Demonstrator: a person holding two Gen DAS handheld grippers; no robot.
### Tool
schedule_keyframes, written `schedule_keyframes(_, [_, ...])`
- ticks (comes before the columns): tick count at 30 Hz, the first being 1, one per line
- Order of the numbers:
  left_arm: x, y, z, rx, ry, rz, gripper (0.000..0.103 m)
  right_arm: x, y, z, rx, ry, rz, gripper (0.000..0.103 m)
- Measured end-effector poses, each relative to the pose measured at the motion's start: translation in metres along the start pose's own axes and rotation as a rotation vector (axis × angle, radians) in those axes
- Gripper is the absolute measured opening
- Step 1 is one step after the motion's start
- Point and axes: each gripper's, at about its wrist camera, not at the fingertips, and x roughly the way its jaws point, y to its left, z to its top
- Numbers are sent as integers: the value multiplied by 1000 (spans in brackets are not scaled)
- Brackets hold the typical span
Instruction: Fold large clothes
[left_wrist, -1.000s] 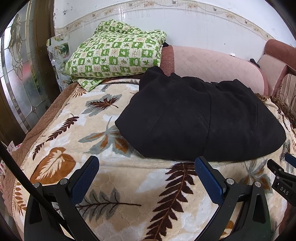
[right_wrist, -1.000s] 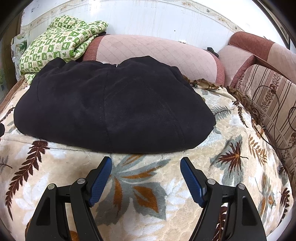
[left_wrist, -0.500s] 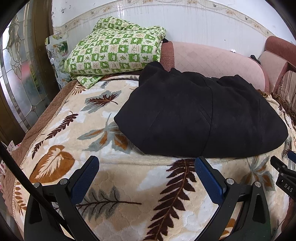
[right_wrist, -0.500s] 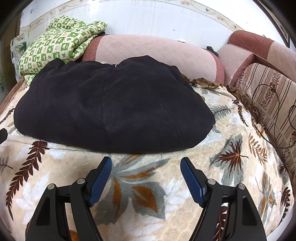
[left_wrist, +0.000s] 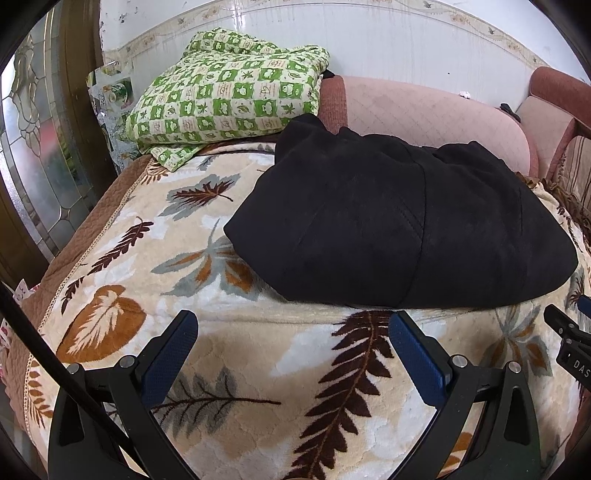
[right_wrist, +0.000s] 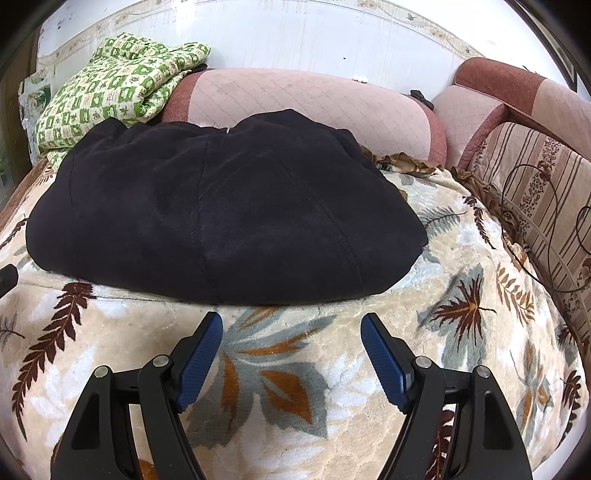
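A large black garment (left_wrist: 399, 221) lies folded into a thick rounded bundle on a leaf-patterned blanket (left_wrist: 229, 354); it also shows in the right wrist view (right_wrist: 221, 218). My left gripper (left_wrist: 291, 332) is open and empty, hovering over the blanket just short of the garment's near edge, toward its left end. My right gripper (right_wrist: 291, 328) is open and empty, just short of the near edge at its middle-right. The right gripper's tip shows at the right edge of the left wrist view (left_wrist: 569, 332). Neither gripper touches the cloth.
A green checkered folded quilt (left_wrist: 229, 99) rests at the back left against a pink sofa backrest (left_wrist: 424, 110). A striped cushion with metal scrollwork (right_wrist: 539, 192) stands at the right. A glass door (left_wrist: 29, 147) is at the far left.
Both grippers stay open and empty. The left view has shifted slightly, the garment sitting a little lower and further right in frame. The right view is almost unchanged.
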Motion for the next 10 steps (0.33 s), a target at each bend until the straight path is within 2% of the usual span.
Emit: schedule_keyframes(10, [-2,-1,-1,5,-18,18,103,0,3,-1,-7,3,7,82])
